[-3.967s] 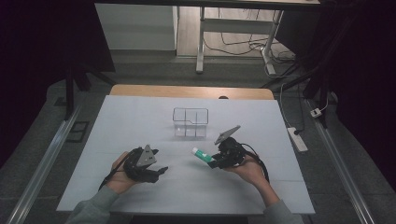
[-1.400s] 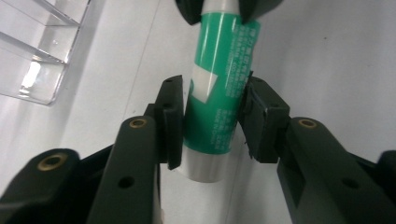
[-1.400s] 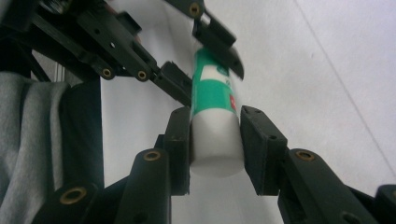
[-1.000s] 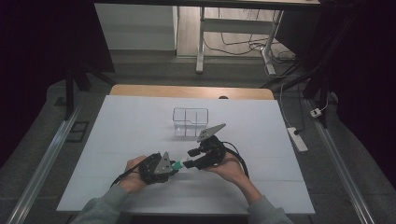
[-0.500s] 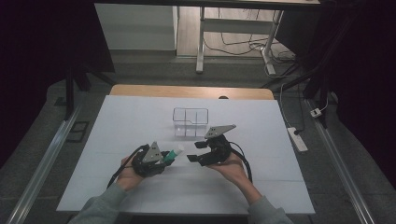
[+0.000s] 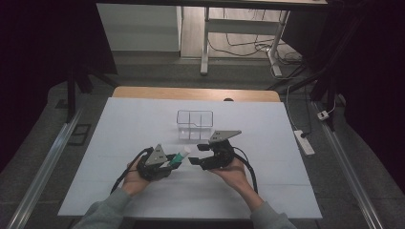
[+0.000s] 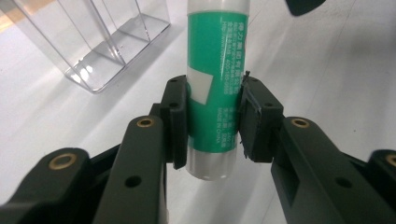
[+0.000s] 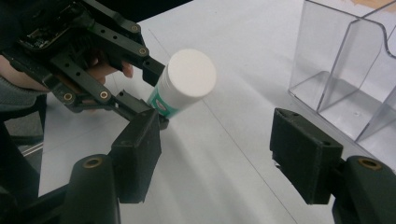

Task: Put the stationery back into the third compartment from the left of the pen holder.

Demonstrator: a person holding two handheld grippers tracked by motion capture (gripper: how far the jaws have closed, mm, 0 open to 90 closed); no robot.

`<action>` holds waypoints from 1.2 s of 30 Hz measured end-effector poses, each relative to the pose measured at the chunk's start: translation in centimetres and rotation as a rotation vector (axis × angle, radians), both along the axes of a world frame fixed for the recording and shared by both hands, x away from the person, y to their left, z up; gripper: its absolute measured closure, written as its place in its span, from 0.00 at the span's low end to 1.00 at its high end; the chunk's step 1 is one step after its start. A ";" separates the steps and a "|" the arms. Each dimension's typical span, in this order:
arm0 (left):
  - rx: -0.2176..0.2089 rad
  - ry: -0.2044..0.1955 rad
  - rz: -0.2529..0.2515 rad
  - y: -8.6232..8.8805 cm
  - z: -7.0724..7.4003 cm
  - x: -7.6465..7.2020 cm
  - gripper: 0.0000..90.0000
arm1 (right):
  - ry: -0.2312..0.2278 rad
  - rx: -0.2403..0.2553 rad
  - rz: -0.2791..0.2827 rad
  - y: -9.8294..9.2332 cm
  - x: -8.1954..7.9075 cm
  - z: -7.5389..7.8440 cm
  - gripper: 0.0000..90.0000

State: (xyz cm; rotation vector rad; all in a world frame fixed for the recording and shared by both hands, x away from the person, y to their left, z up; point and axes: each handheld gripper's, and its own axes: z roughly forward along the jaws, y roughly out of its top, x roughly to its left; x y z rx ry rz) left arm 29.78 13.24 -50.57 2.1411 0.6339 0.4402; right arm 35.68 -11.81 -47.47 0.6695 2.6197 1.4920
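Here the left hand-held gripper pinches a green glue stick by its lower body, held above the white counter. Its label carries small white print, with "MADE IN CHINA" readable, and a white cap points toward the right hand-held gripper. That gripper's jaws have just been opening and stand spread, nothing between them. A clear divided organizer stands just beyond.

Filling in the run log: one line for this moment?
left gripper: shut on glue stick | right gripper: open, jaws just opened | clear organizer: empty
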 end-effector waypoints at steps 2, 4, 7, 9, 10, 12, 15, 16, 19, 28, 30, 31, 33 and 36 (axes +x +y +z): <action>-0.020 0.007 -0.002 -0.1 0.0 0.0 0.72 | -0.003 0.008 0.000 0.1 -0.1 0.0 0.38; -0.025 0.008 -0.003 -0.4 0.0 0.1 0.72 | -0.005 0.016 0.001 0.3 -0.2 0.0 0.39; -0.024 0.006 -0.013 -1.0 -0.1 0.1 0.72 | -0.001 0.027 0.001 0.4 -0.3 0.0 0.40; -0.022 0.002 -0.019 -1.5 -0.1 0.1 0.72 | 0.006 0.031 0.001 0.5 -0.2 -0.1 0.41; -0.023 0.000 -0.023 -1.7 -0.2 0.1 0.72 | 0.005 0.028 -0.001 0.5 -0.3 -0.2 0.42; -0.021 -0.003 -0.030 -2.2 -0.2 0.1 0.72 | 0.007 0.030 -0.003 0.6 -0.3 -0.2 0.45; -0.015 -0.001 -0.042 -2.9 -0.4 0.1 0.72 | 0.007 0.031 0.002 0.6 -0.4 -0.2 0.54; -0.009 -0.002 -0.045 -3.1 -0.4 0.1 0.72 | 0.006 0.031 0.007 0.7 -0.4 -0.3 0.58; 0.003 -0.006 -0.047 -3.5 -0.6 0.1 0.72 | 0.009 0.045 0.021 0.5 -0.4 -0.2 0.66; -0.003 -0.003 -0.023 -3.4 -0.7 0.4 0.65 | -0.015 0.046 0.033 0.5 -0.7 0.1 0.71; 0.001 0.000 -0.011 -3.2 -0.6 0.5 0.57 | -0.033 0.047 0.028 0.5 -0.8 0.3 0.72; 0.000 0.006 -0.009 -3.0 -0.5 0.5 0.55 | -0.038 0.050 0.026 0.3 -0.7 0.4 0.72; 0.002 0.014 -0.004 -2.6 -0.3 0.5 0.51 | -0.049 0.048 0.010 0.1 -0.7 0.7 0.72; 0.013 0.027 0.005 -2.1 -0.1 0.5 0.46 | -0.066 0.054 -0.012 -0.5 -0.6 1.0 0.72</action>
